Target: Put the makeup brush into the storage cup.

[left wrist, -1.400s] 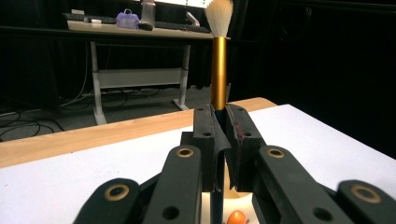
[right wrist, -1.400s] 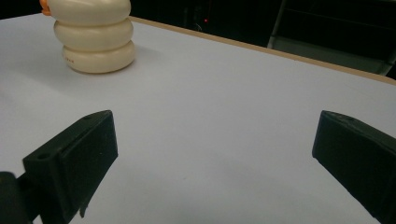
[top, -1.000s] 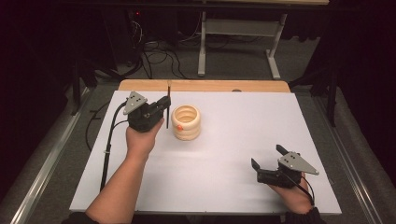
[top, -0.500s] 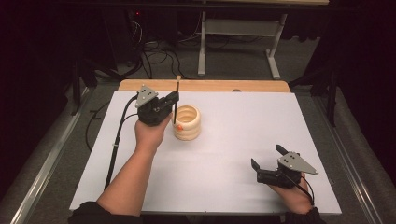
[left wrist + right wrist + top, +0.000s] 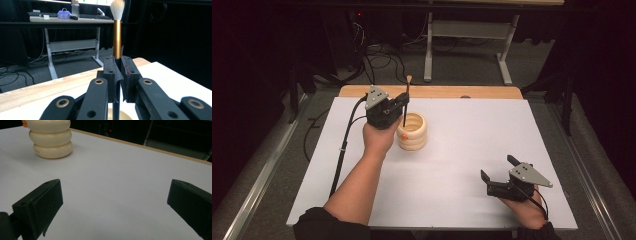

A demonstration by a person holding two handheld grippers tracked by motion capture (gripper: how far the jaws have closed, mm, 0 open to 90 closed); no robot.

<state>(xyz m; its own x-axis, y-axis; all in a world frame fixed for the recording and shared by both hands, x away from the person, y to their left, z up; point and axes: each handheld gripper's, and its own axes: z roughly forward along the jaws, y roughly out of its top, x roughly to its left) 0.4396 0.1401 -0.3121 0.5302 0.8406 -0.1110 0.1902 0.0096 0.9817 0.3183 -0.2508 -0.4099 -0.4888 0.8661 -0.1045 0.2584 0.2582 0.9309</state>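
A brush [image 5: 117, 37] is clamped upright between the jaws of the left gripper [image 5: 404, 102], bristles up and dark handle pointing down. In the left gripper view the pads [image 5: 111, 75] are seen pressed against the handle just below the gold ferrule. The handle's lower end is held over the mouth of the cream ribbed cup [image 5: 413, 132], which stands on the white mat [image 5: 462, 150] toward its far left; whether the tip has already entered the cup cannot be told. A small orange item [image 5: 403, 135] sits at the cup's near rim. The right gripper [image 5: 499, 176] is rested on the mat near its front right corner, well apart from the cup, with its jaws spread wide and nothing between them. The step in hand is judged to be the lowering of the brush into the cup. For a clean result, the handle should be kept vertical and centred over the opening, so that the rim is not struck and the light cup is not tipped. Descent should be slow, and the grip should be released only once the handle end is well inside or resting on the bottom. The orange item should be avoided. If the cup shifts, it could be steadied with the right gripper.
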